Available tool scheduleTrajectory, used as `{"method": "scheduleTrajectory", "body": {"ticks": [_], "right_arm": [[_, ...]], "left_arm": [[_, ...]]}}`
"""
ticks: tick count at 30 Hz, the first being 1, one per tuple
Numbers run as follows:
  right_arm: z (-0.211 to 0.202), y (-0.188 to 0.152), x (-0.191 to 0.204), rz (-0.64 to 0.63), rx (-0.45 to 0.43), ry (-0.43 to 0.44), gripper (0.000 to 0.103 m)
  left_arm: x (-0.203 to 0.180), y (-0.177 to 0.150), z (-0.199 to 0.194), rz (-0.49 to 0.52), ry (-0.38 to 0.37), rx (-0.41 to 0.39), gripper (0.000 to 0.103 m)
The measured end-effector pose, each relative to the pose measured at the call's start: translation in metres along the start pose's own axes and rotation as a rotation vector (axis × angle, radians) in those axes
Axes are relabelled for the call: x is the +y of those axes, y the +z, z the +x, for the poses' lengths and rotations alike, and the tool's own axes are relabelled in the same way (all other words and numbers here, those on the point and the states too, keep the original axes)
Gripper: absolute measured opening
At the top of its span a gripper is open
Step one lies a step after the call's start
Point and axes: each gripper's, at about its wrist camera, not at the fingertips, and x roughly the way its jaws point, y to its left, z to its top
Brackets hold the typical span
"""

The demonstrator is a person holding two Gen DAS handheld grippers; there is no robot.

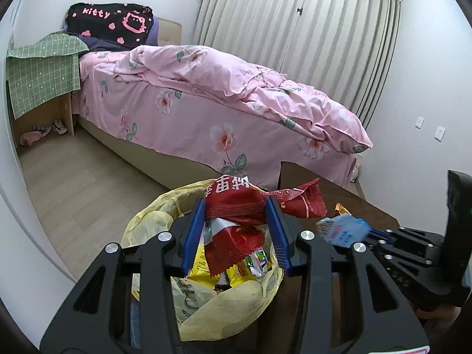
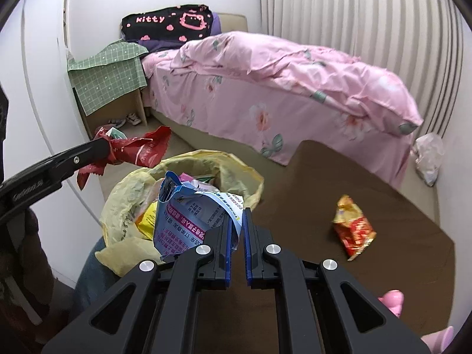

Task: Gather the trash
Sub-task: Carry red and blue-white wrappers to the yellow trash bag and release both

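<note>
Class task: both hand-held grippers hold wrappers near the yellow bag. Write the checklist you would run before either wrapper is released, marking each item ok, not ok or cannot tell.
1. Left hand-held gripper grips the red wrapper: ok.
2. Right hand-held gripper grips the blue wrapper: ok.
3. Yellow bag mouth open: ok.
4. Red wrapper over the opening: cannot tell; it seems near the far rim.
5. Blue wrapper over the opening: ok.
6. Table cleared of trash: not ok; an orange wrapper remains.
</note>
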Motion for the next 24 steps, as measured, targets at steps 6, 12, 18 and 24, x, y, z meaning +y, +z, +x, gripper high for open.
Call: {"method": "scheduleTrajectory", "body": {"ticks": [6, 12, 18, 24], "right_arm": [[0.026, 0.012, 0.007, 0.007, 0.031, 0.045, 0.008], [0.063, 0.017, 0.007, 0.037, 0.090, 0.082, 0.008], [0.094, 0.020, -0.005, 0.058, 0.143, 0.081, 0.008], [0.122, 0.034, -0.015, -0.004, 0.178, 0.068, 0.008]], "left_arm": [[0.013, -0.004, 0.014, -0.036, 0.020, 0.031, 0.040], [0.029, -0.012, 0.040, -0.130, 0.042, 0.079, 0.040], [0.056, -0.025, 0.072, -0.254, 0.095, 0.138, 0.040], [0.036, -0.038, 0.105, -0.092, 0.163, 0.202, 0.040]]}}
